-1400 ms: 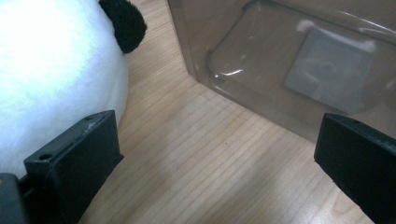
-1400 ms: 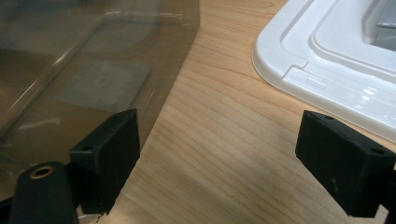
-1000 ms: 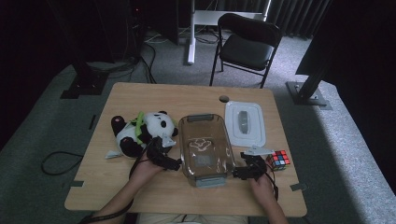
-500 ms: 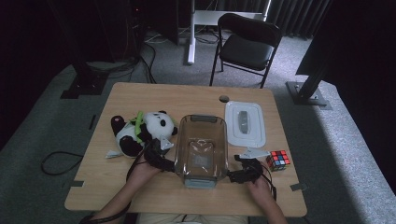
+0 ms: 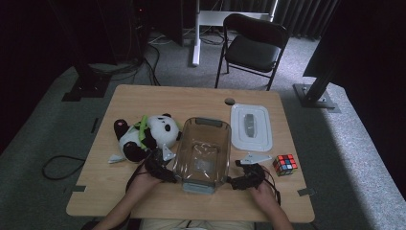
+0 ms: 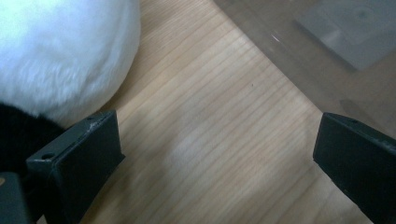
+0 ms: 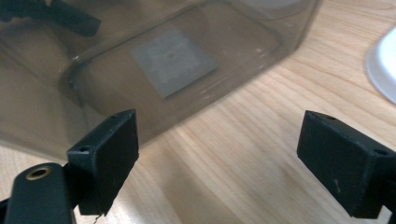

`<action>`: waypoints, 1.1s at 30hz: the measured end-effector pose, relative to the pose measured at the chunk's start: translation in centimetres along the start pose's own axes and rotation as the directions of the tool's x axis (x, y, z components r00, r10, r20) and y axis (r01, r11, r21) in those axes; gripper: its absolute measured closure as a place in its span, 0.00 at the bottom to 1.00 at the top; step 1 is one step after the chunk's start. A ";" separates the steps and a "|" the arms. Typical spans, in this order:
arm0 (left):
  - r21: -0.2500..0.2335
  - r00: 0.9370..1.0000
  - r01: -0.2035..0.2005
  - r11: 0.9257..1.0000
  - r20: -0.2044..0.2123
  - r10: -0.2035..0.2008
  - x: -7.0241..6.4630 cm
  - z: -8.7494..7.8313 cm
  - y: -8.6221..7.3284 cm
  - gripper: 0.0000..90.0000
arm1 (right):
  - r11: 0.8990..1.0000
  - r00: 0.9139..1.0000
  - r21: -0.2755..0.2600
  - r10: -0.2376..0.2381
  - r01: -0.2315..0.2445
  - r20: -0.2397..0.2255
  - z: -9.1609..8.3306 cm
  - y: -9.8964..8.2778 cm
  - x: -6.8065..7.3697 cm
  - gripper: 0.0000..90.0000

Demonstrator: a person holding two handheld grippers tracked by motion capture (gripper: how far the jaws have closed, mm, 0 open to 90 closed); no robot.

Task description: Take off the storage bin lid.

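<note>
Your left gripper (image 5: 165, 168) and right gripper (image 5: 242, 179), low in the frame, are black, each with a grey three-cornered plate and a thin black cable. Jaws: square matte-black blocks with small screw holes; brass-coloured eyelet at lower left in the right gripper view. Forearms bare, no sleeves.

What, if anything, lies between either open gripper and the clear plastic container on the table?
Nothing visible does. The left gripper and right gripper flank the clear container, jaws open. In each gripper view, bare table runs up to the container wall. The plush panda sits aside, behind the left gripper.
</note>
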State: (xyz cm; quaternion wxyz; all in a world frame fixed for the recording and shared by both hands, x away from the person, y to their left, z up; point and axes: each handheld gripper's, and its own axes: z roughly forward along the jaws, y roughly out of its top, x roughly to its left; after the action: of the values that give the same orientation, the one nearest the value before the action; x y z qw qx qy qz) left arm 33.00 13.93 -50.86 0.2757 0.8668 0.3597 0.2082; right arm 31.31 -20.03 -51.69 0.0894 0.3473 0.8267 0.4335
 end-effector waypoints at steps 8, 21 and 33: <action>-0.008 1.000 -0.001 1.000 -0.028 0.001 0.2 0.2 0.4 0.02 | 1.000 1.000 0.008 -0.013 0.013 -0.001 0.3 0.0 0.4 0.14; 0.006 0.999 0.025 1.000 -0.035 -0.024 0.4 -0.8 -1.3 0.02 | 1.000 0.999 0.013 -0.025 0.025 -0.039 1.3 0.4 0.8 0.14; -0.031 0.996 0.046 0.998 0.081 -0.043 0.7 -2.0 -3.5 0.02 | 0.998 0.997 0.055 -0.016 0.011 0.074 1.0 -0.1 -0.7 0.14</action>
State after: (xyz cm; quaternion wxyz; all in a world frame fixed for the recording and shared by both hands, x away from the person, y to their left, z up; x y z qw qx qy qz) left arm 30.57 17.21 -51.38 0.3088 0.8615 0.3640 0.1730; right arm 32.22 -19.85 -52.53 0.1136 0.3599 0.8366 0.3970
